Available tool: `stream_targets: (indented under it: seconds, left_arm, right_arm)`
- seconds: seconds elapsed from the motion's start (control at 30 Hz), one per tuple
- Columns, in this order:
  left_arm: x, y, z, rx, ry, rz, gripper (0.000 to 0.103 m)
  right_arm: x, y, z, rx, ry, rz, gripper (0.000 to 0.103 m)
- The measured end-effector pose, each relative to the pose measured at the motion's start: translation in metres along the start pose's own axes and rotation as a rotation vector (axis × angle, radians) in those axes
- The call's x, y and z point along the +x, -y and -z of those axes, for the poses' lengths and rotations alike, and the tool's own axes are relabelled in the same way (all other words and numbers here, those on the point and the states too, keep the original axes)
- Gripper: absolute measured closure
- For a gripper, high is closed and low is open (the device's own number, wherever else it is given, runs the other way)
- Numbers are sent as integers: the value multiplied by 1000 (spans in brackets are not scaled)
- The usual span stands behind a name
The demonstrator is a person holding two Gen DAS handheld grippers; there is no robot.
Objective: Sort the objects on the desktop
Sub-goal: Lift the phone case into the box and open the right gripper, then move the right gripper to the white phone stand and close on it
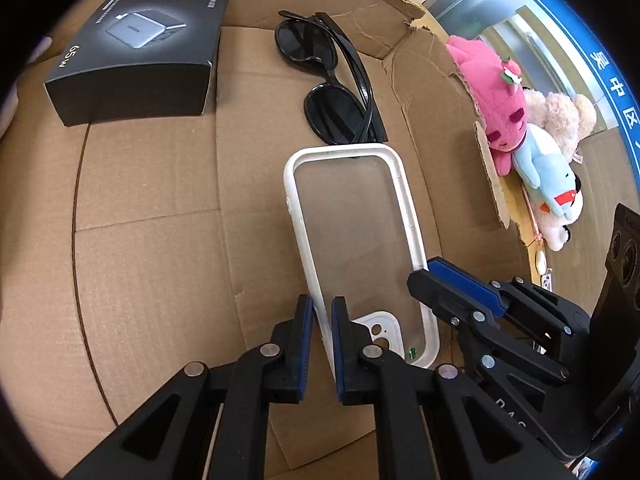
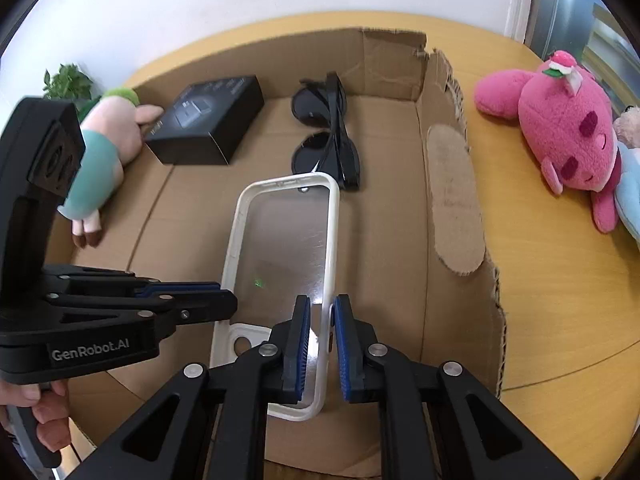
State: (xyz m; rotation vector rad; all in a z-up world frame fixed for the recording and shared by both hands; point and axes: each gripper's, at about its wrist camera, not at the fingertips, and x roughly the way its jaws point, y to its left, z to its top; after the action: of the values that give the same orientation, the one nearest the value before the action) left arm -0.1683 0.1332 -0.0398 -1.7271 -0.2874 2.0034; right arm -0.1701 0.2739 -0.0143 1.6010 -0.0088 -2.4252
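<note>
A clear phone case with a white rim [image 1: 352,236] [image 2: 280,248] is held over the floor of a cardboard box [image 1: 152,208] [image 2: 392,248]. My left gripper [image 1: 321,312] is shut on the case's left rim. My right gripper [image 2: 320,312] is shut on its right rim; it shows at the case's right edge in the left wrist view [image 1: 424,276]. The left gripper shows from the side in the right wrist view [image 2: 230,304]. Black sunglasses [image 1: 332,76] [image 2: 328,132] and a black charger box [image 1: 140,52] [image 2: 208,120] lie inside at the far end.
A pink plush [image 1: 500,96] [image 2: 560,128], a light blue plush [image 1: 548,176] and a beige plush [image 1: 560,116] lie on the wooden table [image 2: 560,320] right of the box. A pink-and-teal plush [image 2: 104,160] lies at the box's left edge, a green plant [image 2: 68,80] behind it.
</note>
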Motion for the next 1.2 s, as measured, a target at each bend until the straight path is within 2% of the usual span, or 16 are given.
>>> stream_targets:
  seconds: [0.07,0.17,0.27,0.4,0.43,0.53,0.77,0.8,0.83,0.9,0.93,1.03,1.2]
  left_arm:
    - [0,-1,0,-3,-4,7,94]
    - [-3,1,1,8,15,4,94]
    - [-11,5,2,30,36,1,90]
    - [-41,12,11,81,134,-3,88]
    - [-49,15,13,95,163,-2,84]
    - [-81,19,23,127,265,-19,70]
    - [-154,16,63,189,487,-78,68]
    - [-163,15,71,191,516,-90,61]
    - [-170,13,78,194,547,-102,50]
    - [-185,10,93,207,618,-145,39]
    - [-190,9,101,218,645,-162,38]
    - [-203,4,119,258,670,-176,38]
    - [-212,-5,143,254,689,-178,38]
  right_arm:
    - [-2,0,0,4,0,0,89]
    - [-3,-1,2,6,-9,0,82]
    - [-11,-3,5,-11,-1,-7,68]
    - [-39,-12,7,-43,71,9,43]
    - [-45,-13,8,-48,90,18,37]
    - [-70,-17,11,-50,164,30,32]
    - [-107,-30,28,-24,274,-3,20]
    - [-110,-33,31,-21,283,-11,18]
    - [-113,-36,35,-23,292,-18,15]
    - [-117,-45,42,-36,305,-11,9]
    - [-119,-49,45,-45,313,-5,7]
    - [-127,-61,53,-71,335,1,6]
    - [-137,-78,64,-103,368,-10,2]
